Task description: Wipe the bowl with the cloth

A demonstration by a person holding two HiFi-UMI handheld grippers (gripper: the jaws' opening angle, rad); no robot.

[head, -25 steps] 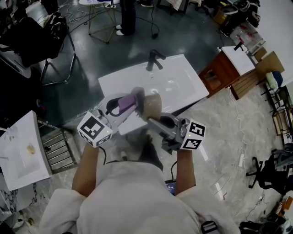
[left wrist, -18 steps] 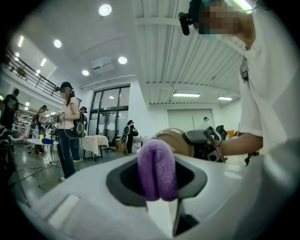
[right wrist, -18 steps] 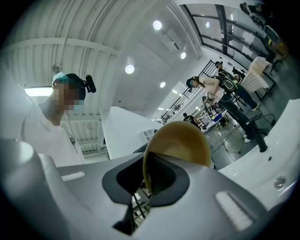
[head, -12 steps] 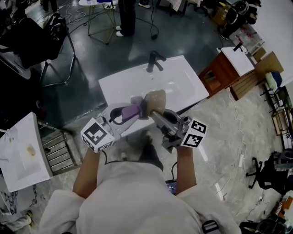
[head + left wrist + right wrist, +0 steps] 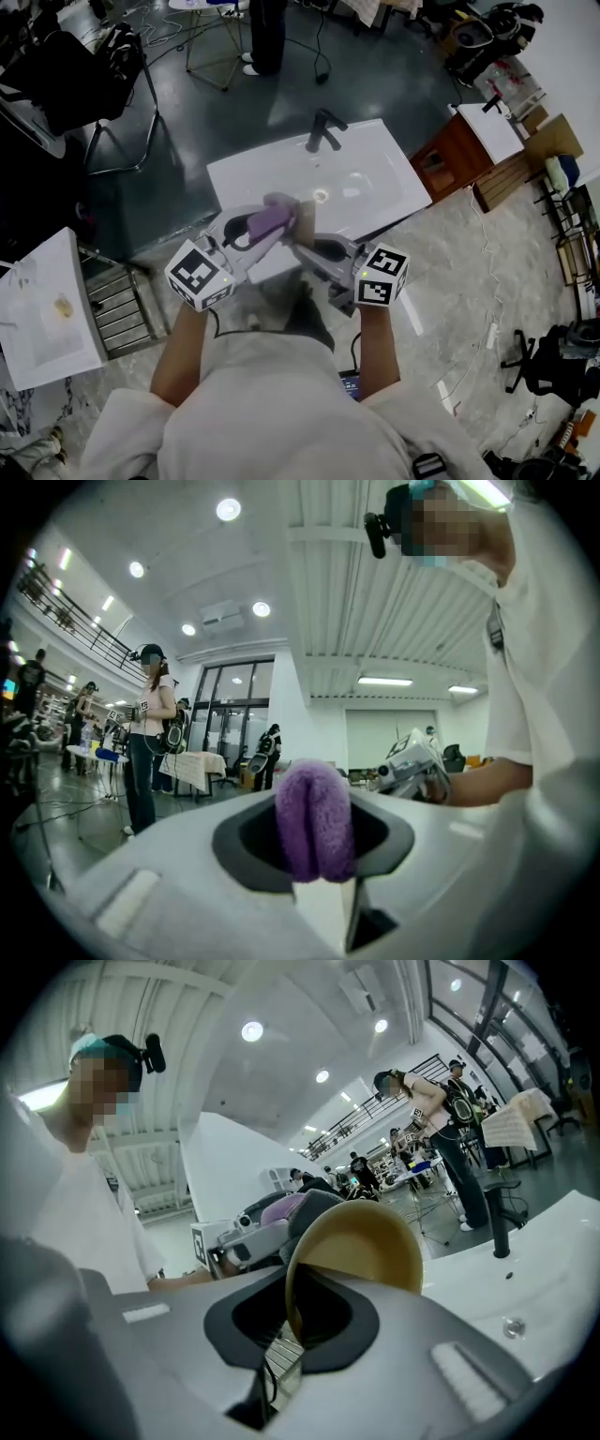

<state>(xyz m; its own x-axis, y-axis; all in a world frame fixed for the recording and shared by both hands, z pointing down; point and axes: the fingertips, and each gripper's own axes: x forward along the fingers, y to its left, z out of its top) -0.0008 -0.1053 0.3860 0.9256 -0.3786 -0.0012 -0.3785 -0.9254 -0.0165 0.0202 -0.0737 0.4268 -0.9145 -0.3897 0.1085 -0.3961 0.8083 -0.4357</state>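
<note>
Bowl (image 5: 364, 1241) position now, compared with a moment back?

Lower. The right gripper (image 5: 305, 246) has dipped and tipped it. Half a second ago the tan hollow showed plainly in the head view. Now only a sliver peeks out at the cloth's three o'clock, above the near part of the white sink (image 5: 370, 183).

Grip unchanged?

Yes. The jaws are nearly together, pinching the bowl's rim, and what looks like its hollow faces that gripper's camera. The left gripper (image 5: 265, 225) has barely stirred and is clamped tight on the folded purple cloth (image 5: 314, 819).

What does that mean for the wiping?

I'd judge the bowl is being brought back down against the cloth for another pass. Wiping is under way, not finished.

Are they touching?

Can't tell. In the right gripper view the cloth sits behind the bowl at its eleven o'clock, and the bowl's wall hides any contact. The left gripper view shows no bowl at all, because the cloth blocks it. How clean the bowl is can't be judged from here.
</note>
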